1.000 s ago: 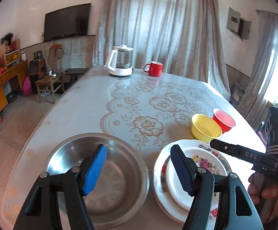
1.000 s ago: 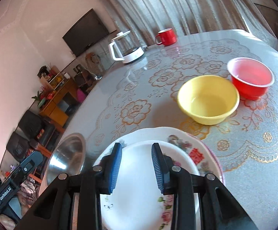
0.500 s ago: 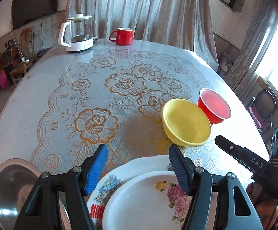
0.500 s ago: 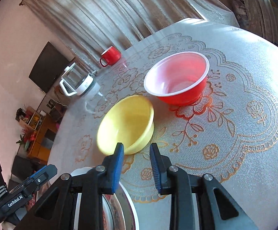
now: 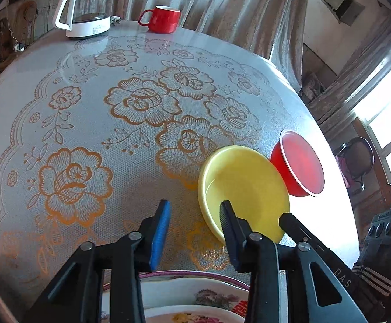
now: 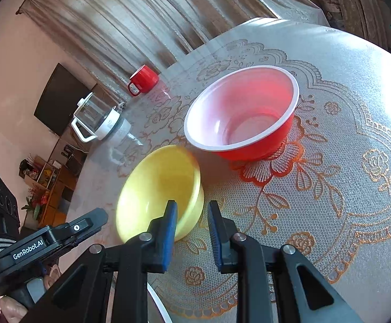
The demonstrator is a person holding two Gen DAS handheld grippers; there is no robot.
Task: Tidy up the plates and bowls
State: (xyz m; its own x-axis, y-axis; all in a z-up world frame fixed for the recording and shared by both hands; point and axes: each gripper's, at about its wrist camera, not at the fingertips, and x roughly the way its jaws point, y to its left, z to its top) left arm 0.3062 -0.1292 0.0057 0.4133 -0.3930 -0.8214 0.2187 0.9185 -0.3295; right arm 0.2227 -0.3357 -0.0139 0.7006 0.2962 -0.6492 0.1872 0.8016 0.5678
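left gripper wide apart, empty, above stacked plates | right gripper narrower, empty, straddling near rim of yellow bowl | red bowl just beyond | far edge: red mug, kettle

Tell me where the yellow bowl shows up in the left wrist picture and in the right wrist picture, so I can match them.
Left wrist: the yellow bowl sits right of centre, just beyond the gripper's right finger.
Right wrist: the yellow bowl sits left of centre, with the gripper's left finger over its near rim.
Shared landmark: the red bowl stands right beside it in both views.
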